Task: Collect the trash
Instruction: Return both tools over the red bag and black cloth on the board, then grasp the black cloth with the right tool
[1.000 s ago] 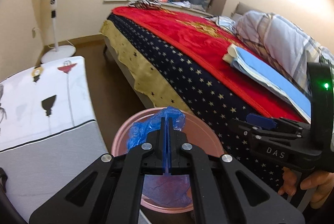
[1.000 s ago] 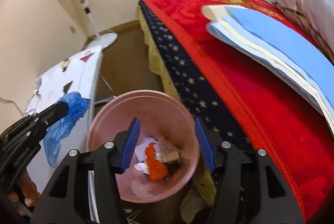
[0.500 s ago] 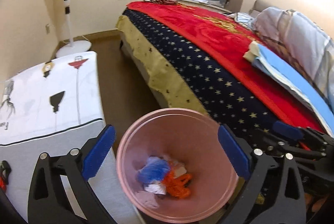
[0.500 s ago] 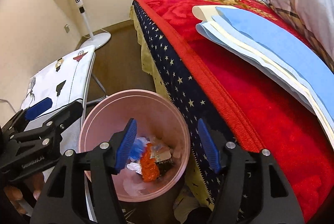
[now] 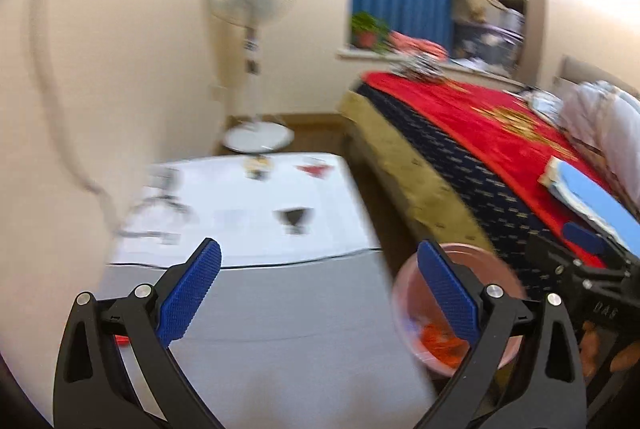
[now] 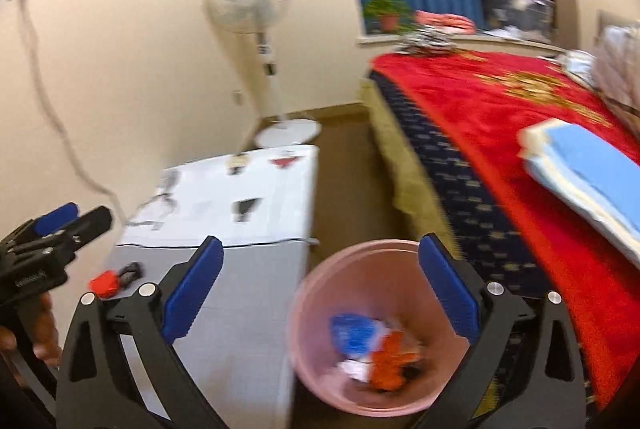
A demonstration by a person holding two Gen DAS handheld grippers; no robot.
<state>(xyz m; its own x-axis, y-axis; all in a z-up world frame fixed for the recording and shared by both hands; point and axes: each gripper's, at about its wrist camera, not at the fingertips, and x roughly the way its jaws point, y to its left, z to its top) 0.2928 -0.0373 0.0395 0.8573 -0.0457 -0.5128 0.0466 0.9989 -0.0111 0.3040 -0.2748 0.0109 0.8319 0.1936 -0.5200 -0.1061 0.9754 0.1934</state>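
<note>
Both grippers are standing wide open and holding nothing: the left gripper [image 5: 318,297] is hovering over the board [image 5: 256,293] beside the bin [image 6: 316,313], and the right gripper [image 6: 320,293] is hanging above the bin's rim. The trash [image 6: 376,349] is lying inside the bin, which is standing between board and bed [image 6: 500,133].

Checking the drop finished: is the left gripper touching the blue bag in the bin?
Apart. The right wrist view shows the blue bag lying inside the pink bin, while the left gripper is off to the left, open and empty.
</note>
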